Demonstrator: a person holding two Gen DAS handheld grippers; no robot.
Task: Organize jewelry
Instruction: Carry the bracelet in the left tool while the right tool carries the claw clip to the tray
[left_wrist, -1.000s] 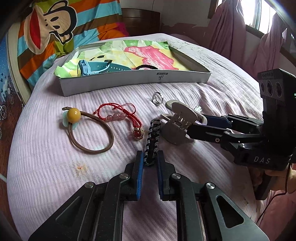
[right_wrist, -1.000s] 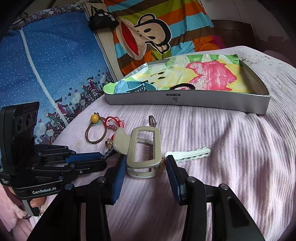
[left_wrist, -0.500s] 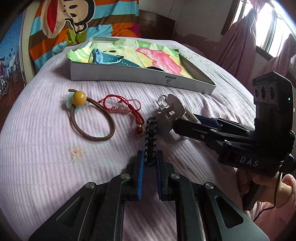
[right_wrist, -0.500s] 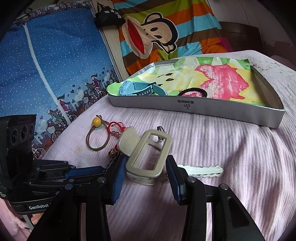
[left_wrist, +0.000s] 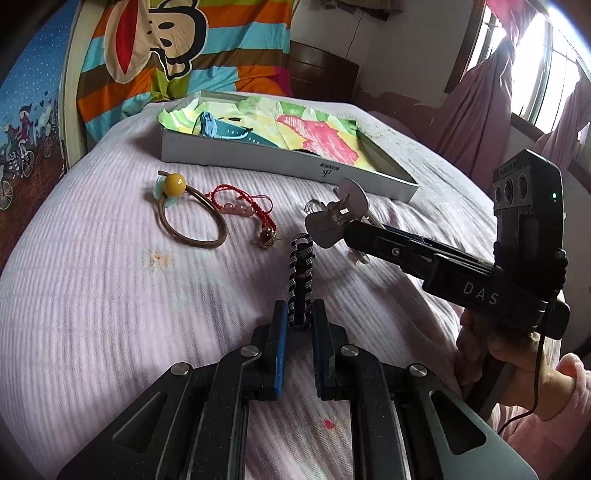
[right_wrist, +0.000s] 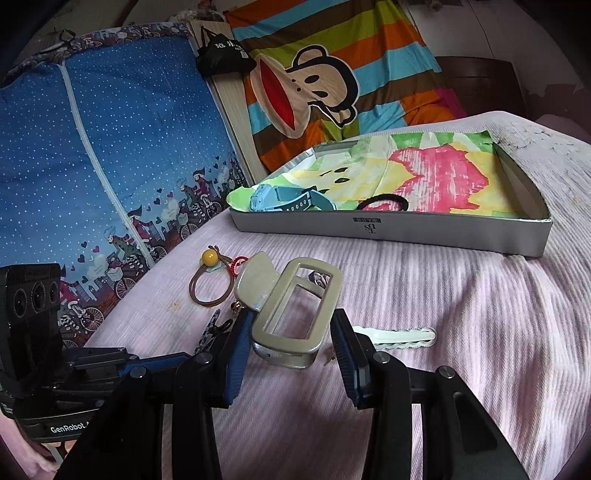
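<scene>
A pale lilac ribbed bedspread (left_wrist: 110, 314) carries the grey cardboard tray (left_wrist: 258, 162) at 12 o'clock. The left gripper (left_wrist: 300, 325), nearly closed, pinches the black-and-white braided bracelet (left_wrist: 301, 273); the right gripper (right_wrist: 290, 343), part-open, clamps the beige plastic claw clip (right_wrist: 295, 310). Carry both level over the tray wall before releasing.

My work surface is a bed under a pale pink ribbed bedspread (left_wrist: 110, 295). Behind it hangs a striped cartoon-monkey blanket (right_wrist: 332, 85) beside a blue dotted quilt (right_wrist: 110, 129) (bicycle border). At right, pink curtains (left_wrist: 487, 103) flank a bright window (left_wrist: 546, 48); dark wooden headboard (left_wrist: 321, 77).
</scene>
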